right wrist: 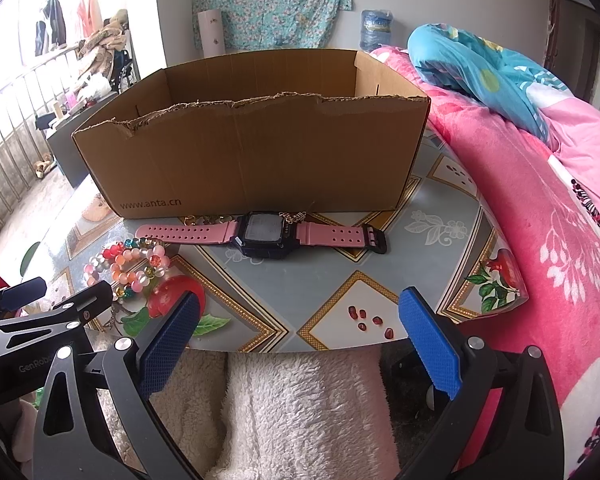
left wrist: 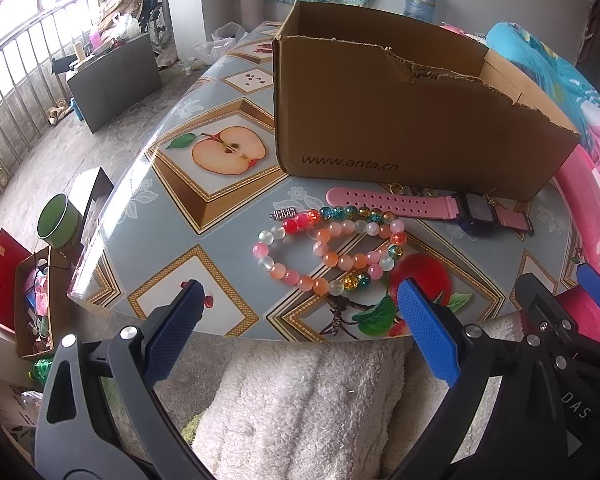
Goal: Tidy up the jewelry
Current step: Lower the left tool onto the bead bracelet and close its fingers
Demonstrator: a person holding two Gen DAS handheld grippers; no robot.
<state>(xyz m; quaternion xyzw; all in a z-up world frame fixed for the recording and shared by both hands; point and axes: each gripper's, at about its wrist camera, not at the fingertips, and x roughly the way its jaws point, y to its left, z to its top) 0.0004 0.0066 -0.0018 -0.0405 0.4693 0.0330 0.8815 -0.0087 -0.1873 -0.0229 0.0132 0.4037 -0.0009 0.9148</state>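
An open, torn-edged brown cardboard box (right wrist: pixel 256 156) stands toward the far side of the glossy fruit-patterned tabletop (right wrist: pixel 332 280). Just in front of its near wall a pink-strapped digital watch (right wrist: pixel 264 234) lies flat, strap running left to right. Behind the watch, against the box, sits what may be a small gold chain (left wrist: pixel 410 191), mostly hidden. Left of and nearer than the watch lie looped strings of pink, orange and multicoloured glass beads (left wrist: pixel 332 252), with a small silver clasp-like charm (left wrist: pixel 283 213) at their far left end. A pink flowered quilt (right wrist: pixel 540 200) rises right of the table.

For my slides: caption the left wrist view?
Open left gripper faces beaded bracelets and pink watch before a cardboard box.
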